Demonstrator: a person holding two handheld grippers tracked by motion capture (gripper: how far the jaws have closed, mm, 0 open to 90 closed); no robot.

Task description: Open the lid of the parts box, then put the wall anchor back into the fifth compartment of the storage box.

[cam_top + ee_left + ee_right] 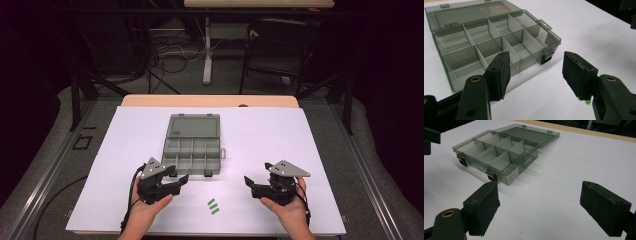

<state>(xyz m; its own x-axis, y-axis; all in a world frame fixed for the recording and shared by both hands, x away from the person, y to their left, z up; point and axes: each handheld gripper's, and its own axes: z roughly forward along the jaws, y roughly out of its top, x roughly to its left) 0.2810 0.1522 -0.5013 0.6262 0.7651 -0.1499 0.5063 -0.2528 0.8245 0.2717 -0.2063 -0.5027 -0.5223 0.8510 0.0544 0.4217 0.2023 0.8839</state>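
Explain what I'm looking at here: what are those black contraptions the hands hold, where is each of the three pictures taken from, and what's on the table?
A person sits at a table and holds a hand-operated two-jaw gripper in each hand; there is no robot arm. The high view looks down from above the person's side: the left gripper is at the left, the right gripper at the right. The other two pictures come from cameras riding on the grippers, each looking along its own black jaws.

On the white table cover lies a smoky clear plastic compartment box, its hinged lid folded open flat behind it and its divided compartments empty. Black latches sit on its front wall. Some green marks are near the front edge.

Both grippers are open and hold nothing; the left one is close to the box's front.
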